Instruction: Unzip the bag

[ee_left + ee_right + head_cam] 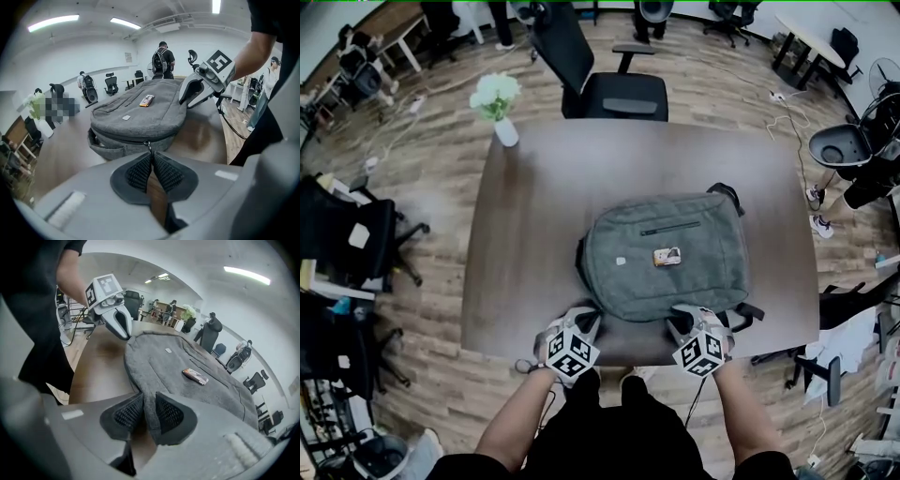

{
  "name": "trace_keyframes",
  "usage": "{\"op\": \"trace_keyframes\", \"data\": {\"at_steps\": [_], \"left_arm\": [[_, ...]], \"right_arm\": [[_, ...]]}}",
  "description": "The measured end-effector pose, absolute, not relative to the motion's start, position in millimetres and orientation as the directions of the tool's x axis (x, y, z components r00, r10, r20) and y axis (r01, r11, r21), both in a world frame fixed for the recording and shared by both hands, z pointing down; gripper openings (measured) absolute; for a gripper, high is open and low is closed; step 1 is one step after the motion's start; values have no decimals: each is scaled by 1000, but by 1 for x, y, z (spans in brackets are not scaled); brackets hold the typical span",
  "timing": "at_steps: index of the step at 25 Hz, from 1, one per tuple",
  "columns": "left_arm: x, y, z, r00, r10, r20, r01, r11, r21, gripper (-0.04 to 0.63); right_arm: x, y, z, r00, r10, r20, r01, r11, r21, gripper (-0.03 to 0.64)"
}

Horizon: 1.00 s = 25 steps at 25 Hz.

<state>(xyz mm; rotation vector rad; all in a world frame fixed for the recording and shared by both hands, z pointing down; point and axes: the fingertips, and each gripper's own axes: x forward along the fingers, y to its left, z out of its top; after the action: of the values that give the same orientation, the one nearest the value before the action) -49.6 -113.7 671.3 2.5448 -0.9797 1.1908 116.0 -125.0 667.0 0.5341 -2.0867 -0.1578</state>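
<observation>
Two handheld grippers meet at the table's [534,206] near edge. The left gripper [581,317] has its ribbed dark pads pressed together on the thin metal zipper pull [149,146] at the bag's near left corner. The right gripper [682,323] pinches a fold of fabric at the bag's near right edge. The bag [666,253], a grey felt-like backpack with rounded corners, lies flat, front panel up, with its long axis running left to right and its carry handle at the far right. Beyond it stand a white vase of pale flowers [497,98] and a black office chair [609,89].
</observation>
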Motion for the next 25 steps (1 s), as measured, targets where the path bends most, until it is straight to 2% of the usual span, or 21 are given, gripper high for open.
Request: {"op": "trace_keyframes", "data": {"at_steps": [10, 25], "left_arm": [[-41, -100, 674, 500, -481, 720, -670, -741, -30, 32], [-29, -103, 672, 522, -487, 700, -711, -701, 43, 37]], "right_arm": [[73, -130, 667, -442, -475, 761, -415, 861, 296, 84], [21, -132, 674, -418, -521, 744, -449, 831, 328, 83]]}}
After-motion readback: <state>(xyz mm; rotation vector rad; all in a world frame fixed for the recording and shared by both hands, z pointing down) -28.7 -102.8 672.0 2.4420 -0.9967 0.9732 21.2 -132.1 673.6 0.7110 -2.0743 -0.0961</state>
